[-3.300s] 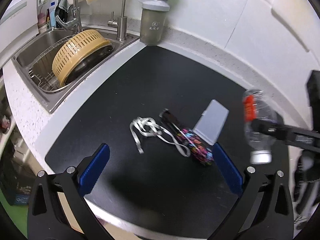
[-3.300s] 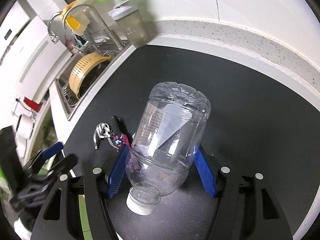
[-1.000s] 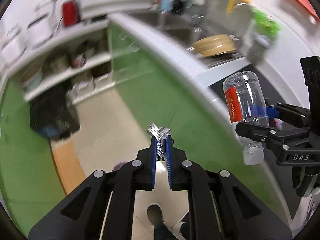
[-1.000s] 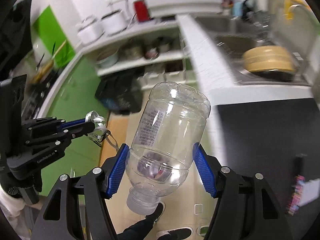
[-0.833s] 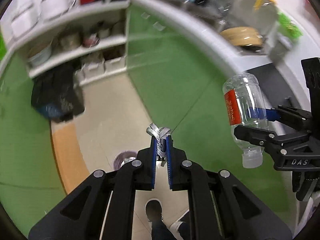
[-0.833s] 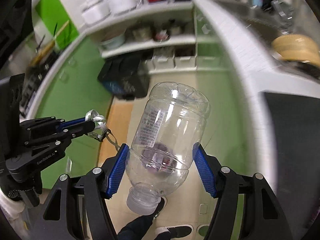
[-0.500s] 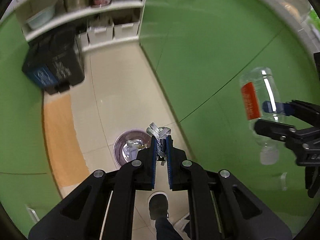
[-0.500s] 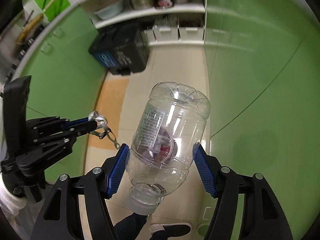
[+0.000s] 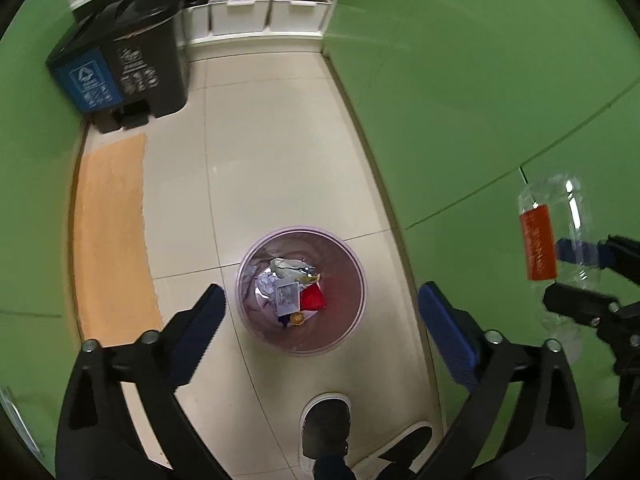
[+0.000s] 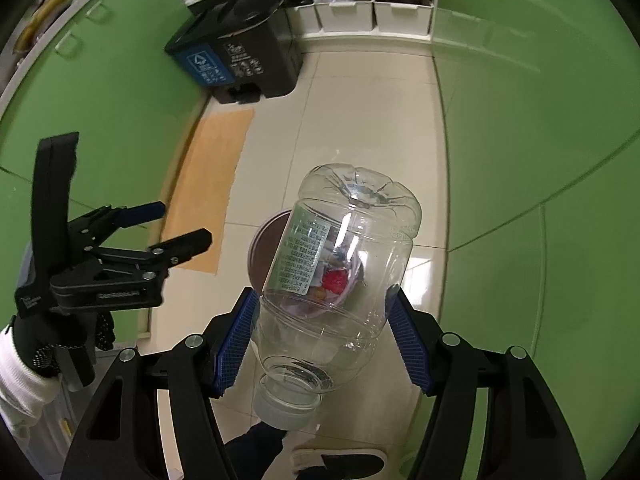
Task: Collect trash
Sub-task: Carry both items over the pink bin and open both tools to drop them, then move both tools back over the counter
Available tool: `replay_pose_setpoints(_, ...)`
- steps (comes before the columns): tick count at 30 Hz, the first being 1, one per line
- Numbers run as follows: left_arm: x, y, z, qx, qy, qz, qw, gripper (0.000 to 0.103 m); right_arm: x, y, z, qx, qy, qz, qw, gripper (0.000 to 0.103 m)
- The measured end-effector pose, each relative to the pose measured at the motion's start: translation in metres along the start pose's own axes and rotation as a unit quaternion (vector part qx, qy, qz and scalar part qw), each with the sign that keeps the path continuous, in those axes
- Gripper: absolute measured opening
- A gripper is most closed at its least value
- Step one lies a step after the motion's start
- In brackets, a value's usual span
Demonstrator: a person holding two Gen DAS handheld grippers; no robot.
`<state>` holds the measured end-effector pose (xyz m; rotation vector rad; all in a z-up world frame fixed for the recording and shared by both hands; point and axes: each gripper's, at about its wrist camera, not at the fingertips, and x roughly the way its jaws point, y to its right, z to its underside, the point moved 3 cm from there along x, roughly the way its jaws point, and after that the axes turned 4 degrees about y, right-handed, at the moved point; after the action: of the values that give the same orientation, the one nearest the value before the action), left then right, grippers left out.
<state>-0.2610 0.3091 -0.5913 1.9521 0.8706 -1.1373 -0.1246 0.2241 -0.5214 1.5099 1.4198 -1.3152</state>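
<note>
A round pale waste bin (image 9: 344,256) stands on the tiled floor and holds several pieces of rubbish. My left gripper (image 9: 320,332) is open and empty right above the bin; it also shows in the right wrist view (image 10: 168,224). My right gripper (image 10: 324,334) is shut on a clear plastic bottle (image 10: 340,276) held cap down, above and to the right of the bin (image 10: 262,240). The bottle with its red label also shows in the left wrist view (image 9: 556,248).
A black pedal bin with a blue recycling label (image 9: 120,52) stands at the far end of the floor by white shelves (image 9: 256,16). Green cabinet fronts (image 9: 480,92) line both sides. An orange mat (image 9: 108,232) lies left of the waste bin. The person's shoes (image 9: 328,428) are below.
My left gripper has opened and the silver ribbon it held is gone from it. Both grippers have come over the waste bin. The bottle stays in the right gripper.
</note>
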Motion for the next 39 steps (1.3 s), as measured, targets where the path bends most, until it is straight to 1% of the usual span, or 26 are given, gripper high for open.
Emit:
replay_pose_setpoints(4, -0.024, -0.019, -0.005, -0.025, 0.018, -0.004, 0.9995, 0.100, 0.015, -0.011, -0.005, -0.016, -0.007, -0.011, 1.000, 0.064)
replay_pose_setpoints(9, -0.051, -0.040, -0.009, -0.038, 0.041, -0.012, 0.9984, 0.100, 0.036, -0.032, -0.015, -0.036, -0.012, -0.028, 0.999, 0.064)
replay_pose_setpoints(14, -0.064, -0.063, -0.007, -0.056, 0.051, -0.019, 0.9969, 0.100, 0.054, -0.047, -0.022, -0.052, -0.011, -0.037, 0.998, 0.067)
replay_pose_setpoints(15, -0.063, -0.066, -0.007, -0.059, 0.051, -0.020, 0.9968, 0.100, 0.058, -0.049, -0.023, -0.053, -0.011, -0.035, 0.998, 0.074)
replay_pose_setpoints(16, -0.063, -0.069, -0.006, -0.060, 0.051, -0.021, 0.9967, 0.100, 0.059, -0.048, -0.022, -0.053, -0.010, -0.034, 0.998, 0.083)
replay_pose_setpoints(17, -0.064, -0.072, -0.004, -0.061, 0.051, -0.022, 0.9966, 0.100, 0.060, -0.048, -0.023, -0.052, -0.004, -0.032, 0.998, 0.096)
replay_pose_setpoints(18, -0.064, -0.073, -0.002, -0.061, 0.051, -0.023, 0.9966, 0.100, 0.058, -0.048, -0.022, -0.051, 0.000, -0.029, 0.998, 0.097)
replay_pose_setpoints(23, -0.066, -0.069, 0.003, -0.059, 0.044, -0.023, 0.9970, 0.100, 0.059, -0.040, -0.019, -0.040, -0.010, -0.011, 0.999, 0.097)
replay_pose_setpoints(28, -0.075, -0.052, 0.000, -0.046, 0.042, -0.017, 0.9979, 0.100, 0.040, -0.029, -0.019, -0.023, -0.004, 0.004, 1.000, 0.097)
replay_pose_setpoints(33, -0.098, -0.022, -0.009, -0.022, 0.045, -0.011, 0.9987, 0.100, -0.002, -0.016, -0.020, -0.003, 0.011, 0.016, 1.000, 0.097)
replay_pose_setpoints(35, -0.115, -0.008, -0.016, -0.011, 0.048, -0.007, 0.9988, 0.100, -0.032, -0.014, -0.019, 0.006, 0.022, 0.021, 1.000, 0.097)
replay_pose_setpoints(39, -0.168, 0.032, -0.034, 0.019, 0.061, 0.002, 0.9979, 0.100, -0.103, -0.015, -0.018, 0.022, 0.052, 0.025, 0.998, 0.097)
